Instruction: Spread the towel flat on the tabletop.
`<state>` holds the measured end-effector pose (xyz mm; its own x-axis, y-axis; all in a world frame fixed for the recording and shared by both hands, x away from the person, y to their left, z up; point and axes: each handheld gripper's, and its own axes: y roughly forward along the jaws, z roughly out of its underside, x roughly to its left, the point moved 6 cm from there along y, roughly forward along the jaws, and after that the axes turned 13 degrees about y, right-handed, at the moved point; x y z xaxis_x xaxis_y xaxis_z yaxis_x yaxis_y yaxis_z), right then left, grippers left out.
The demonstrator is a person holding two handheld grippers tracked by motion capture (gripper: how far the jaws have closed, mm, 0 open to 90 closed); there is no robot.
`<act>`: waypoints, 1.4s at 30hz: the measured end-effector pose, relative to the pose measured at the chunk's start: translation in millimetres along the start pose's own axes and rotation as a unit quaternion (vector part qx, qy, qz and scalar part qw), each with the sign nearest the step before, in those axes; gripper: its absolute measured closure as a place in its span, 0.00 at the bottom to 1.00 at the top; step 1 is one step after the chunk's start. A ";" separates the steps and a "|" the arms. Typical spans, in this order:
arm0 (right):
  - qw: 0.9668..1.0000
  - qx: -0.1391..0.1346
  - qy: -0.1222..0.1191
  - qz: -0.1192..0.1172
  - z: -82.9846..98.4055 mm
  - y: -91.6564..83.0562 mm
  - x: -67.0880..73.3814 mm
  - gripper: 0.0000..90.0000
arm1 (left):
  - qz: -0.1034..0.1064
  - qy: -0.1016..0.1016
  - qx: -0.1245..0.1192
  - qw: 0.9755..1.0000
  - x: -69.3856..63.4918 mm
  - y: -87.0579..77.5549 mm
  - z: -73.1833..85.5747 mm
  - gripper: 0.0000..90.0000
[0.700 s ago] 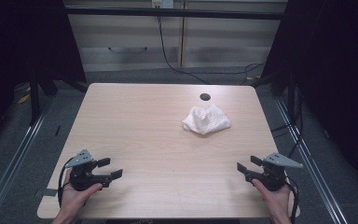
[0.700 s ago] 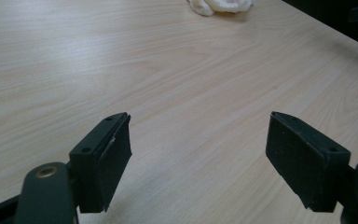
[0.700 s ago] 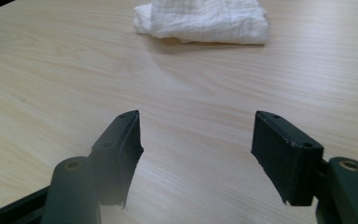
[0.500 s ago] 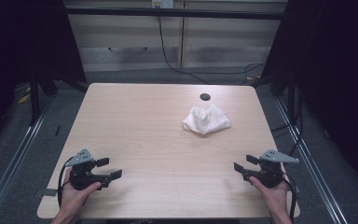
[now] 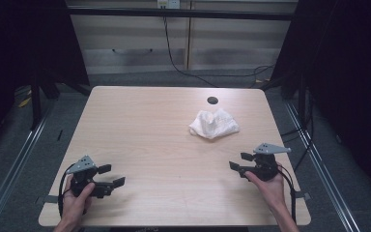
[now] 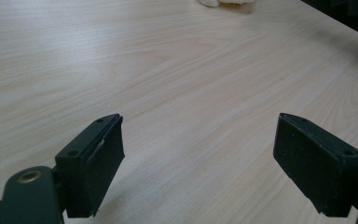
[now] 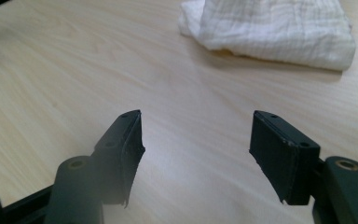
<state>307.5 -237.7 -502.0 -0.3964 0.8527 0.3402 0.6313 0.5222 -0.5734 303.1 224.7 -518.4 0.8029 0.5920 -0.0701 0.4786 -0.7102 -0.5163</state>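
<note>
On the surface (image 5: 140,125), toward its far right, the crumpled white cloth (image 5: 214,123) lies free, just ahead of the right gripper (image 5: 240,162), jaws wide and empty for a grab, while the left gripper (image 5: 112,176) waits wide near the front-left corner.

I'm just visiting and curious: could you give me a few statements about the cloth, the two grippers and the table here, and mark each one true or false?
1. The white cloth lies crumpled on the table. True.
2. The right gripper clamps the cloth. False: its jaws are open and empty, short of the cloth.
3. The left gripper is open, with bare table between its jaws. True.
4. The cloth lies closer to the left gripper. False: it lies closer to the right one.
5. A dark round hole sits beyond the cloth. True.
</note>
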 end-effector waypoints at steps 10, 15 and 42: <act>0.999 0.032 -0.008 -0.025 -44.4 36.7 -1.8 0.34 | -0.004 0.007 -0.005 1.000 3.5 1.7 -3.4 0.18; 0.999 0.030 -0.016 -0.024 -68.3 49.1 -7.0 0.34 | 0.007 0.006 0.006 1.000 1.7 3.8 -2.2 0.18; 0.996 0.079 0.011 0.026 -112.4 129.3 -61.0 0.25 | 0.020 0.003 -0.027 0.999 -1.1 -4.8 -6.6 0.18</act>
<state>488.2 -220.8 -513.2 -0.3491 0.8799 0.3223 0.5374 0.4697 -0.7004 302.3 224.9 -510.2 0.8244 0.5598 -0.0841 0.4641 -0.7534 -0.4659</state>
